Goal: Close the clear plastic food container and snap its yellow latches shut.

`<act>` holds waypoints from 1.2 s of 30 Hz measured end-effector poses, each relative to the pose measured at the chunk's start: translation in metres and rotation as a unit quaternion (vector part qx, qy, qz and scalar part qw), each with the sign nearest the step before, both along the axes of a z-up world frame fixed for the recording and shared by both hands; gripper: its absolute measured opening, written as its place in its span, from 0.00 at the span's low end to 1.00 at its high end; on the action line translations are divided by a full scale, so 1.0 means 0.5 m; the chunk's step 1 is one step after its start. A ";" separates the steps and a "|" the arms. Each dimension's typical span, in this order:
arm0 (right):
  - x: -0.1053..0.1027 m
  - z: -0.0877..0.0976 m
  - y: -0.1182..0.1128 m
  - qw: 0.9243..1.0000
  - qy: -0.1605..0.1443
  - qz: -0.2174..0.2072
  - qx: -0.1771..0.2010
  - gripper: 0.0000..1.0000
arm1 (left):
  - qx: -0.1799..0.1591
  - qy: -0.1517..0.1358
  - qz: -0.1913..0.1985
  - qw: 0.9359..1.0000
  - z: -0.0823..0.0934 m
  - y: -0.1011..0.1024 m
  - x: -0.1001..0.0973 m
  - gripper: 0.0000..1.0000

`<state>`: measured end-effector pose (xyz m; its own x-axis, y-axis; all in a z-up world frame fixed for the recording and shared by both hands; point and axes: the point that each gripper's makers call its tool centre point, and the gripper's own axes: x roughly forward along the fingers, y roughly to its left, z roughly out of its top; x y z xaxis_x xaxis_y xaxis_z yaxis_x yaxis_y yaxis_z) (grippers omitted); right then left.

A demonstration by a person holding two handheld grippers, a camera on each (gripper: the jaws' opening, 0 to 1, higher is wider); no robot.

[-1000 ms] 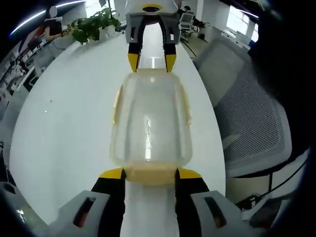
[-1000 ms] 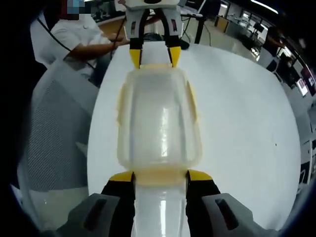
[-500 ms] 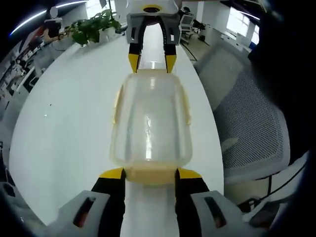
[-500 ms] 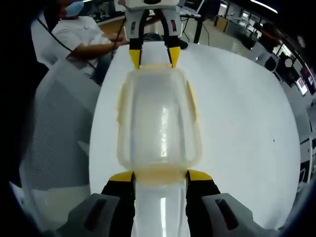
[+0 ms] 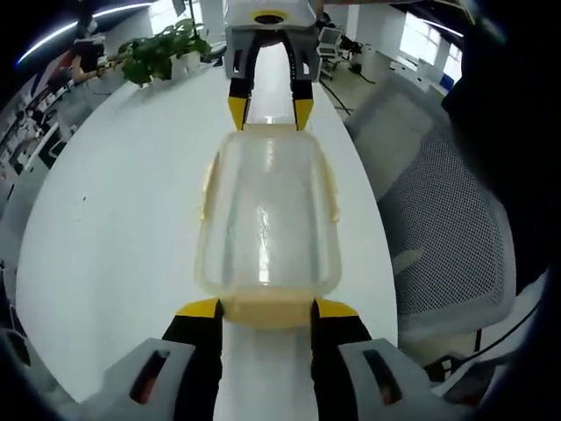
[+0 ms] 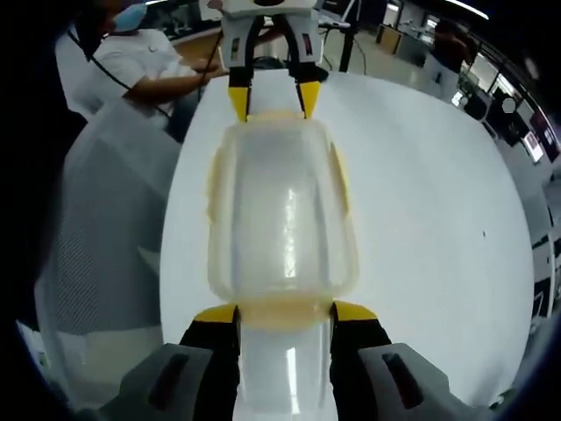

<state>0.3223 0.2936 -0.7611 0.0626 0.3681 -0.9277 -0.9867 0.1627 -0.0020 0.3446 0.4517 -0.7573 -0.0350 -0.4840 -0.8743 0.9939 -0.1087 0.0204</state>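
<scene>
container (image 5: 267, 215) is lying lidded and cloudy-clear on the white table (image 5: 114, 228) between our two grippers, yellow latches (image 5: 268, 310) folded against its sides. we are keeping the left gripper (image 5: 267, 307) and right gripper (image 6: 285, 311) spread wide, tips touching its end latches.

A clear, rounded-rectangular plastic food container (image 5: 267, 215) with its lid on lies lengthwise on a white table, running from near to far in the left gripper view. Its walls are cloudy and translucent, with a bright streak of reflected light down the middle. Narrow yellow latches (image 5: 205, 186) lie folded flat along both long sides, left and right. A pale yellow latch flap (image 5: 266, 309) runs across the near short end, and another shows at the far end. In the right gripper view the same container (image 6: 282, 210) appears lengthwise, side latches (image 6: 213, 189) flat against it.
</scene>
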 end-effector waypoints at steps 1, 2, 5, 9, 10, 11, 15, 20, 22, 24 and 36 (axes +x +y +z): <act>-0.001 0.000 -0.004 1.000 0.000 -0.001 0.001 0.39 | 0.000 -0.001 -0.001 1.000 0.000 -0.004 0.000 0.38; 0.000 0.000 -0.008 1.000 0.000 -0.001 0.001 0.39 | -0.001 0.000 -0.001 1.000 0.000 -0.007 -0.001 0.38; -0.001 -0.001 -0.019 1.000 0.000 -0.004 0.001 0.39 | -0.002 0.000 -0.002 1.000 0.000 -0.019 -0.001 0.38; -0.002 -0.003 -0.031 1.000 0.001 -0.006 0.000 0.39 | -0.002 0.000 -0.004 1.000 -0.003 -0.031 -0.001 0.38; -0.003 -0.004 -0.035 1.000 0.001 -0.007 0.000 0.39 | -0.002 0.000 -0.004 1.000 -0.004 -0.035 -0.001 0.38; -0.003 -0.004 -0.038 1.000 0.001 -0.007 0.000 0.39 | -0.002 0.001 -0.005 1.000 -0.004 -0.038 -0.001 0.38; -0.005 -0.005 -0.054 1.000 0.002 -0.010 0.000 0.39 | -0.002 0.002 -0.007 1.000 -0.006 -0.052 -0.002 0.38; -0.007 -0.006 -0.070 1.000 0.003 -0.011 0.000 0.39 | -0.003 0.003 -0.008 1.000 -0.007 -0.071 -0.002 0.38; -0.008 -0.007 -0.076 1.000 0.004 -0.012 0.000 0.39 | -0.003 0.003 -0.009 1.000 -0.007 -0.077 -0.003 0.38; -0.009 -0.008 -0.083 1.000 0.006 -0.012 0.000 0.39 | -0.002 0.005 -0.009 1.000 -0.008 -0.083 -0.005 0.38; -0.015 -0.012 -0.116 1.000 0.009 -0.013 -0.002 0.39 | -0.003 0.008 -0.010 1.000 -0.008 -0.115 -0.012 0.38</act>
<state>0.3145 0.2356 -0.7673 0.0548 0.3619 -0.9306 -0.9819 0.1887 0.0155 0.3385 0.3942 -0.7612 -0.0591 -0.4892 -0.8702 0.9917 -0.1286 0.0050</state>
